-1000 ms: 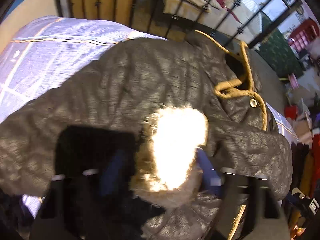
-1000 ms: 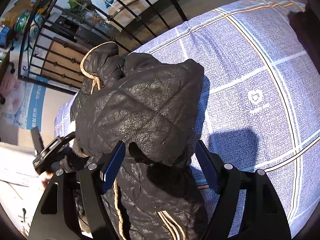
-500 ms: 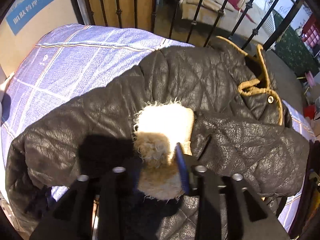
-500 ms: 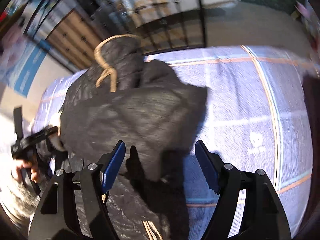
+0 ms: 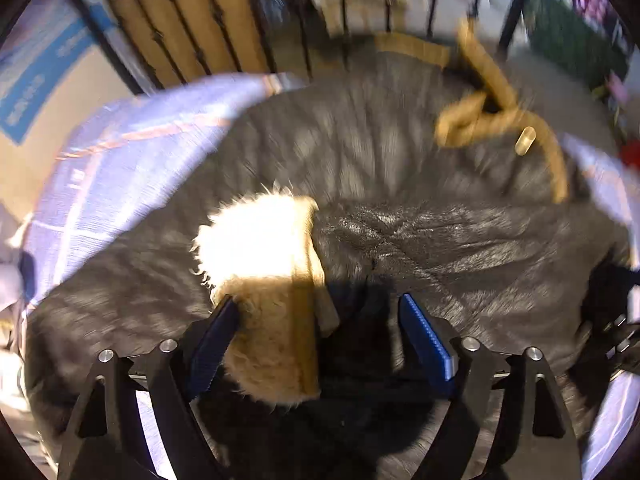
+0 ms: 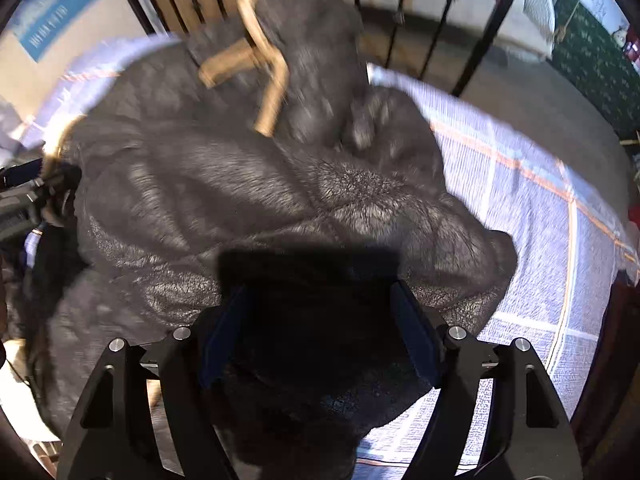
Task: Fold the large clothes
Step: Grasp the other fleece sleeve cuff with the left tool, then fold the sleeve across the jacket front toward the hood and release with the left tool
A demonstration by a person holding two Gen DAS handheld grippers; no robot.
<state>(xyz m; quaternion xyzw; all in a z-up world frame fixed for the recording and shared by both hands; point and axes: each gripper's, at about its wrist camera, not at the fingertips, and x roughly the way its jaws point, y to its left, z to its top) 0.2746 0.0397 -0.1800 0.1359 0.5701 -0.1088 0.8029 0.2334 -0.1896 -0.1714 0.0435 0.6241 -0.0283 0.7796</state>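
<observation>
Bed (image 6: 520, 216) (lilac checked sheet) carries dark quilted jacket (image 6: 248, 200), bunched.

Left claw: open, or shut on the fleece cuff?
Open: left claw has just been opening; fleece cuff lies loose between its pads.

Harsh sunlight, motion blur, fisheye warp

No legible text anywhere; blue sign (image 5: 28, 92) blurred.
</observation>
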